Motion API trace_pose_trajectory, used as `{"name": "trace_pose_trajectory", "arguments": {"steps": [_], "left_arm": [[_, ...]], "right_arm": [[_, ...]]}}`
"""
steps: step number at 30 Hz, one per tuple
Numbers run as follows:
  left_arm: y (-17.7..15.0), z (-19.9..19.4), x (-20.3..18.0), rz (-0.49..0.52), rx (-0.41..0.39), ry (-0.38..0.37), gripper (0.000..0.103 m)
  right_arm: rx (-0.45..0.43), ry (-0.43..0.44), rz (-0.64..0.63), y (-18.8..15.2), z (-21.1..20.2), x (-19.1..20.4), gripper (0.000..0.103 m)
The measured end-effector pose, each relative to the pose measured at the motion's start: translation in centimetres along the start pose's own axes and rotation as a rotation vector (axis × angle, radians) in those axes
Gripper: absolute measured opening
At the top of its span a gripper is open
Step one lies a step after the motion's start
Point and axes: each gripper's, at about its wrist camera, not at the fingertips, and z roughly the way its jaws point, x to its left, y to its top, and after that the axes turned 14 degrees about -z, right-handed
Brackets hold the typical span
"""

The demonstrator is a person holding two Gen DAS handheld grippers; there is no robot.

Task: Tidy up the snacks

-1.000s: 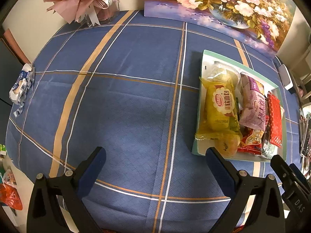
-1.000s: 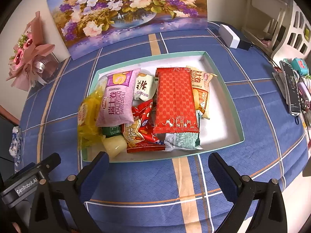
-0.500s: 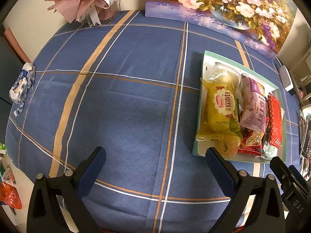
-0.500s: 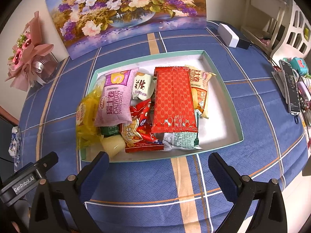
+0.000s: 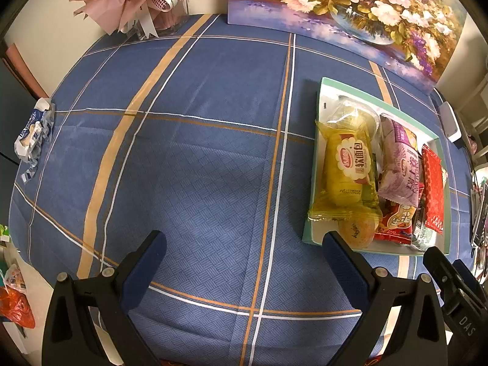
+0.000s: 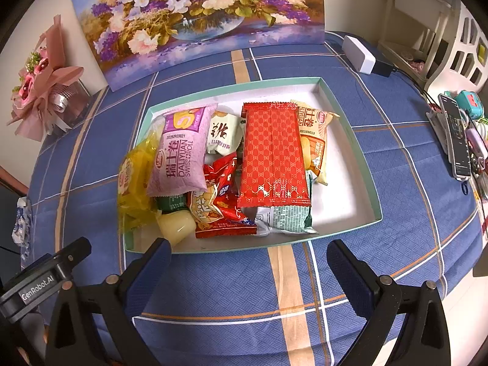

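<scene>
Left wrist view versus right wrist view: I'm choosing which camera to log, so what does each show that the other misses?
Only the left wrist view shows the wide bare stretch of blue tablecloth left of the tray, plus an orange bag past the table edge.

Only the right wrist view shows the tray's right half, the orange-and-cream packet, the white box and the phone.

Both show the tray, yellow bread packet, pink Swiss roll packet, red packet, flower painting and bouquet.
</scene>
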Motion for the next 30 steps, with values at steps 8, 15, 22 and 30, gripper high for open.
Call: {"name": "trace_pose_trajectory", "arguments": {"steps": [8, 15, 22, 30], "left_arm": [[0.0, 0.0, 0.0, 0.0, 0.0, 0.0, 0.102], [0.0, 0.0, -0.1, 0.001, -0.002, 0.0, 0.102], [-0.4, -0.8, -0.5, 0.045, -0.071, -0.005, 0.102], [-0.2, -1.0, -0.3, 0.03, -0.071, -0.011, 0.102]], "right_arm": [[0.0, -0.001, 0.001, 0.0, 0.0, 0.1, 0.103], [0.002, -0.002, 0.0, -0.1, 0.1, 0.1, 0.103], [0.004, -0.004, -0.002, -0.1, 0.1, 0.2, 0.103], [0.005, -0.004, -0.004, -0.1, 0.1, 0.1, 0.103]]}}
